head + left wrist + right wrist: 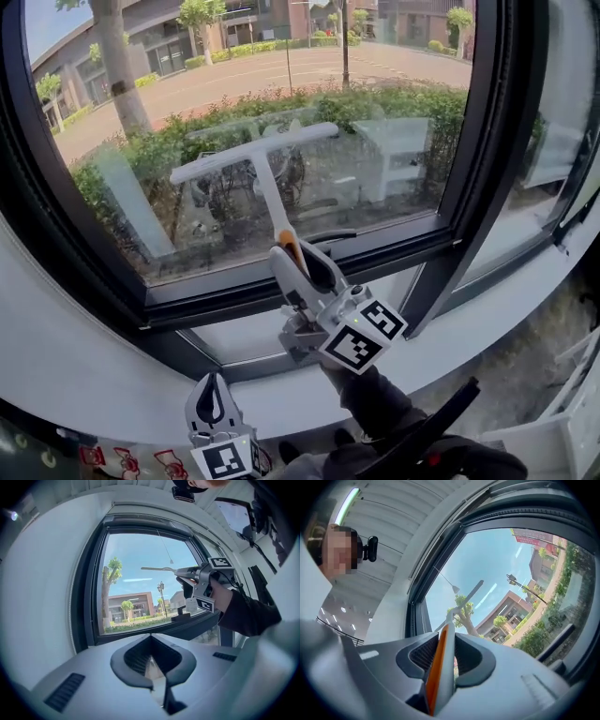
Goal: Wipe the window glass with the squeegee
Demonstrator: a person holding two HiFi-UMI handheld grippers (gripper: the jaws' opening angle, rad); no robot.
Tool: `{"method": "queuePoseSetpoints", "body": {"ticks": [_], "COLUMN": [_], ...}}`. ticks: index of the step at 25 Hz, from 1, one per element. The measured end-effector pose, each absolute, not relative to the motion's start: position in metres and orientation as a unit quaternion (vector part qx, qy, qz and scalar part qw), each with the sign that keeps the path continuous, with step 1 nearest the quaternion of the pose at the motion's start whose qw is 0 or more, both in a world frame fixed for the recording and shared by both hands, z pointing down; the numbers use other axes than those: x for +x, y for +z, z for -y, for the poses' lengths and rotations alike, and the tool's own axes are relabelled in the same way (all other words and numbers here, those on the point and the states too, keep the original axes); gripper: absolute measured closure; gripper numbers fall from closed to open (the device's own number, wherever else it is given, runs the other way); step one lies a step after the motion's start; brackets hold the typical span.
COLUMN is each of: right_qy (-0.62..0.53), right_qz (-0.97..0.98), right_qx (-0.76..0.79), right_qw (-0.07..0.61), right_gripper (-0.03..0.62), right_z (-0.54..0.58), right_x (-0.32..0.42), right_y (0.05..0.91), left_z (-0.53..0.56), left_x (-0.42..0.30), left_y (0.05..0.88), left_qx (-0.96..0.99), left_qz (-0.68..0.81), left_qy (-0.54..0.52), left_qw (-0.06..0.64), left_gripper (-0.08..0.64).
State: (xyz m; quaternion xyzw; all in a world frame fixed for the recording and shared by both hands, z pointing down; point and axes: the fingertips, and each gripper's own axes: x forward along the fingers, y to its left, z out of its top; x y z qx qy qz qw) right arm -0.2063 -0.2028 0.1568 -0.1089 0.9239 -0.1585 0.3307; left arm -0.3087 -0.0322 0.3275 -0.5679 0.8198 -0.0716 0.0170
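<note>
At 12 o'clock from my right gripper (302,265), clamped on the squeegee (253,150) handle, the blade looks flat against the window glass (394,75); I'd press evenly, drag toward 6; left gripper (210,405) closed, empty.

No words, brands or numbers can be read; the marker cube (364,336) carries only square patterns.

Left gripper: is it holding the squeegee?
No, the left gripper has its tongs shut on nothing; the squeegee is clamped in the right gripper.
</note>
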Motion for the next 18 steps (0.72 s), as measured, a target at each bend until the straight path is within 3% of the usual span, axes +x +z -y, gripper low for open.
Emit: {"method": "queuePoseSetpoints", "body": {"ticks": [18], "right_qy": [-0.082], "right_qz": [-0.91], "right_qx": [-0.125], "right_qw": [0.388], "right_gripper": [0.489], "right_z": [0.222], "right_x": [-0.239], "right_y": [0.028], "left_z": [0.036], "left_x": [-0.362], "left_y": [0.289], "left_qx": [-0.576], "left_qz": [-0.815], "left_qy": [-0.061], "left_qw": [0.027], "left_gripper": [0.561]}}
